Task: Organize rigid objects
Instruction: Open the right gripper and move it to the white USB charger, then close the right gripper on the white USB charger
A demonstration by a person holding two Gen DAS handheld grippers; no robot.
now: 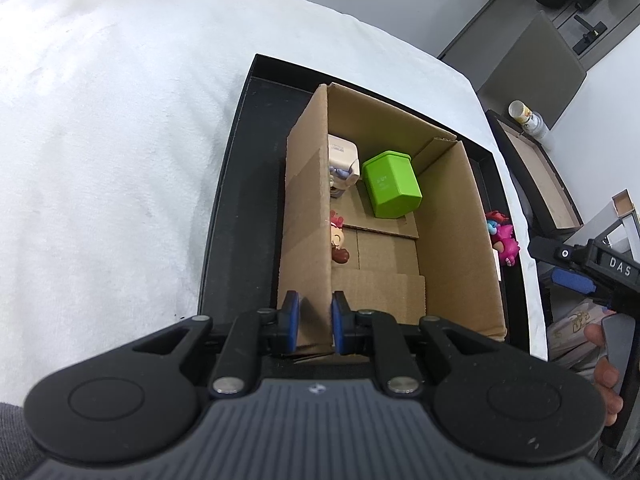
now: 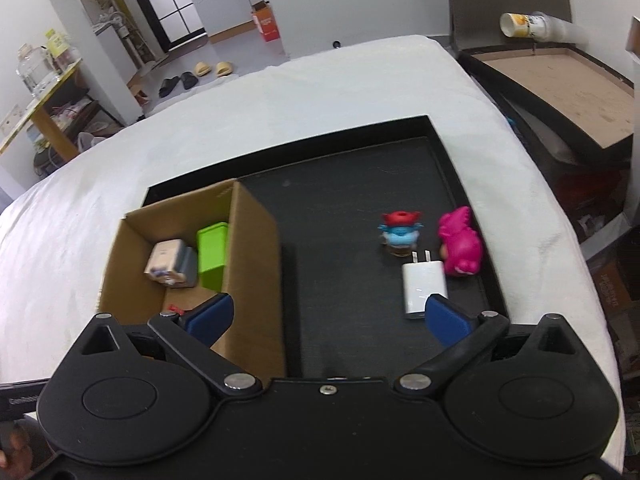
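Nearest in the left wrist view, the left hand-held gripper [image 1: 313, 322] stands narrow, its blue pads [image 1: 289, 320] clamped on either side of the near end of one wall of the cardboard box [image 1: 310, 184], which it holds by that edge. Nearest in the right wrist view, the right hand-held gripper [image 2: 326, 316] is spread wide with nothing between its blue fingertips [image 2: 444, 318]; one fingertip hangs in front of the box's near corner and the other just in front of a white charger [image 2: 424, 284]. Both the box and the loose things sit in a shallow black tray [image 2: 344, 196], which lies on a surface covered with a white cloth [image 1: 104, 152]. Inside the open-topped box, a small figurine with a red bow [image 1: 339, 238] lies against the gripped wall near the front, a green lidded container [image 1: 392, 189] stands further in, and beside it against the same wall sits a cream and grey boxy item [image 1: 342, 160] whose nature is hard to tell. Out on the bare tray floor, well apart from the box, the white charger lies flat with its prongs pointing away; just beyond it stands a small blue figure with a red top [image 2: 400, 230], and beside that, close to the tray's right rim, a bright pink toy [image 2: 460, 246]. Beyond the cloth's edge, another low tray with a brown board bottom [image 2: 560, 88] carries a tipped paper cup [image 2: 524, 24], and at the far side slippers [image 2: 208, 68] lie on the floor.
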